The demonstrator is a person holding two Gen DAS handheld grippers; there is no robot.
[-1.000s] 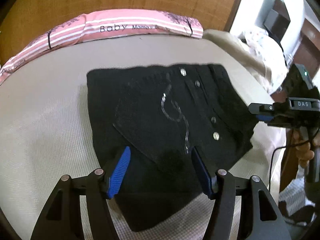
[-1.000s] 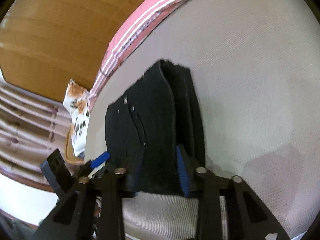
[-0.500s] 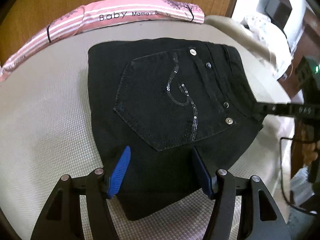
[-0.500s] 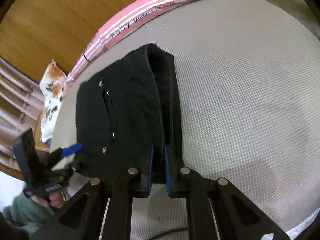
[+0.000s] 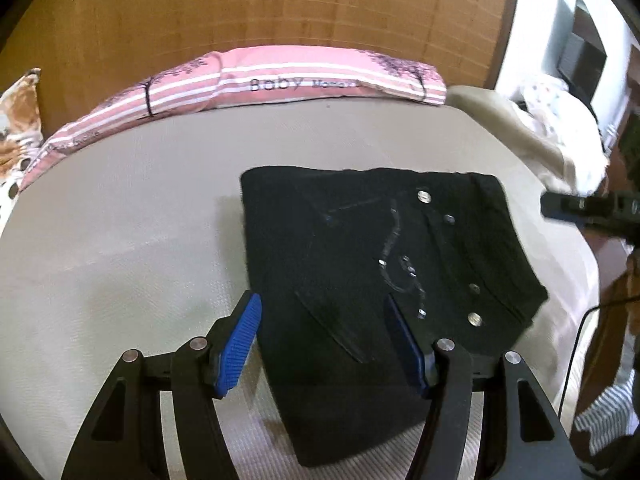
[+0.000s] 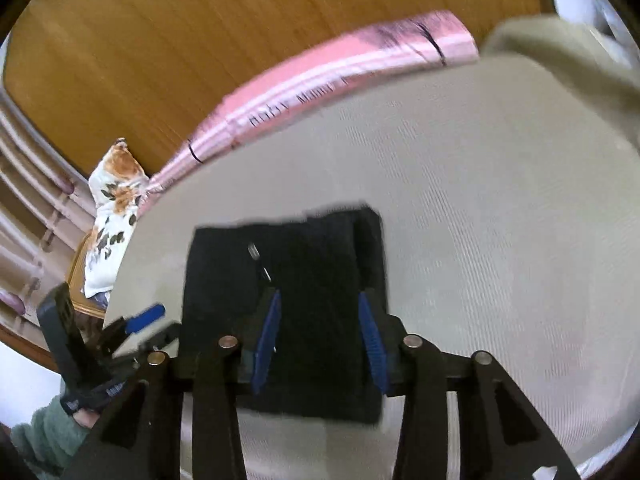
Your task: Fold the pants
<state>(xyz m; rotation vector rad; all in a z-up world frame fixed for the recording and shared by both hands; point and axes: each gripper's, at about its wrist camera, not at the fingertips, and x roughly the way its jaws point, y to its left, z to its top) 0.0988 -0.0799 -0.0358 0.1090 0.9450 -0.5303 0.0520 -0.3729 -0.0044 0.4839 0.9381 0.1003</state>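
Observation:
The black pants (image 5: 360, 264) lie folded into a flat rectangle on the beige bed (image 5: 120, 220), the back pocket with its sequin swirl and metal studs facing up. My left gripper (image 5: 322, 340) hovers open over their near-left edge, its blue pads apart from the cloth. In the right wrist view the pants (image 6: 312, 264) sit below my right gripper (image 6: 319, 340). Its jaws are opening and the pads do not press on the fabric. That view is motion-blurred.
A pink striped pillow (image 5: 280, 80) lies along the wooden headboard (image 5: 280, 8). A floral pillow (image 6: 116, 208) sits at the far left corner, and a beige blanket (image 5: 500, 120) is bunched at the right. A green-sleeved hand (image 6: 52, 432) holds the left gripper.
The right gripper, nearly shut at the pants' near edge half a second ago, has opened and lifted. The left gripper has pulled back and up, so the pants look smaller and farther.

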